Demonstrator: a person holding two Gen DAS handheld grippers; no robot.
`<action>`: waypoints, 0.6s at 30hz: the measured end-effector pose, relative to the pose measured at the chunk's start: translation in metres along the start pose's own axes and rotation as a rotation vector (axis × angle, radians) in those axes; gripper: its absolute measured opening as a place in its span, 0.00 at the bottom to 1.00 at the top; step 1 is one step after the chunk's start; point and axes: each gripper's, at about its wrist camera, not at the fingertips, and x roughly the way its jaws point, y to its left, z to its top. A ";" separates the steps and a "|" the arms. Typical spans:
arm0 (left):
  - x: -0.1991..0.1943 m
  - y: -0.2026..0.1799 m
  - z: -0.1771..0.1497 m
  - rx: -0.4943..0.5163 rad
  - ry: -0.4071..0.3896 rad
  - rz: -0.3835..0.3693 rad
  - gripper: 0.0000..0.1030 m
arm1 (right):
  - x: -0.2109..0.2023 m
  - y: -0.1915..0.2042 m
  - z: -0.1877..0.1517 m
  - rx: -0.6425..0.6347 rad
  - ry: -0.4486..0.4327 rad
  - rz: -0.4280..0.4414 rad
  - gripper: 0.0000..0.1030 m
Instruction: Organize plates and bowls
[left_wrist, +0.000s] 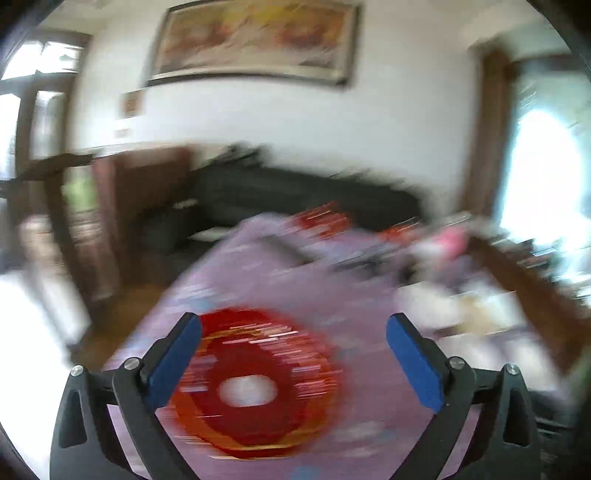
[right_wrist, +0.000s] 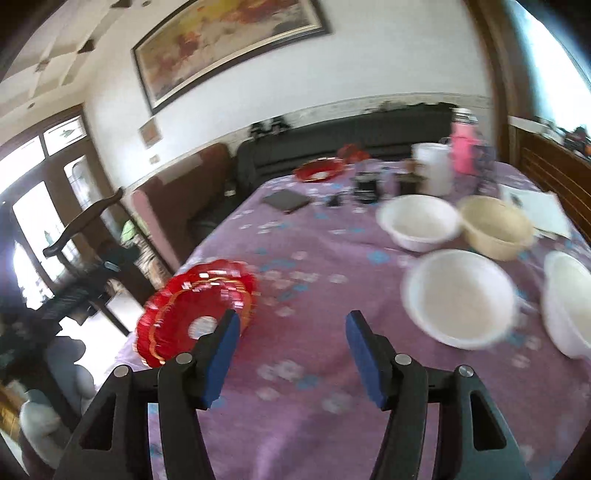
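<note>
A red plate with gold rings (right_wrist: 195, 314) lies on the purple cloth near the table's left edge. In the blurred left wrist view the same red plate (left_wrist: 255, 384) sits below my left gripper (left_wrist: 293, 325), which stands wide open with nothing between its blue pads. My right gripper (right_wrist: 291, 321) is open and empty too, its left finger just overlapping the plate's right rim in the picture. Three white bowls (right_wrist: 460, 297) (right_wrist: 419, 221) (right_wrist: 569, 302) and a cream bowl (right_wrist: 495, 225) stand to the right. A second red plate (right_wrist: 318, 169) lies at the far end.
The table with the purple flowered cloth (right_wrist: 303, 373) holds a dark flat pad (right_wrist: 286, 200), a white jug (right_wrist: 432, 168), a pink bottle (right_wrist: 463, 147) and papers (right_wrist: 535, 210) at the back right. A dark chair (right_wrist: 85, 221) and a black sofa (right_wrist: 347, 136) stand beyond.
</note>
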 end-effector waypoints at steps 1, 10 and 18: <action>-0.003 -0.008 -0.002 -0.013 0.006 -0.077 1.00 | -0.008 -0.010 -0.001 0.020 -0.008 -0.013 0.62; -0.002 -0.084 -0.016 0.118 0.137 0.063 1.00 | -0.067 -0.087 -0.016 0.158 -0.084 -0.123 0.64; 0.007 -0.116 -0.047 0.052 0.252 -0.125 1.00 | -0.108 -0.117 -0.019 0.177 -0.161 -0.197 0.67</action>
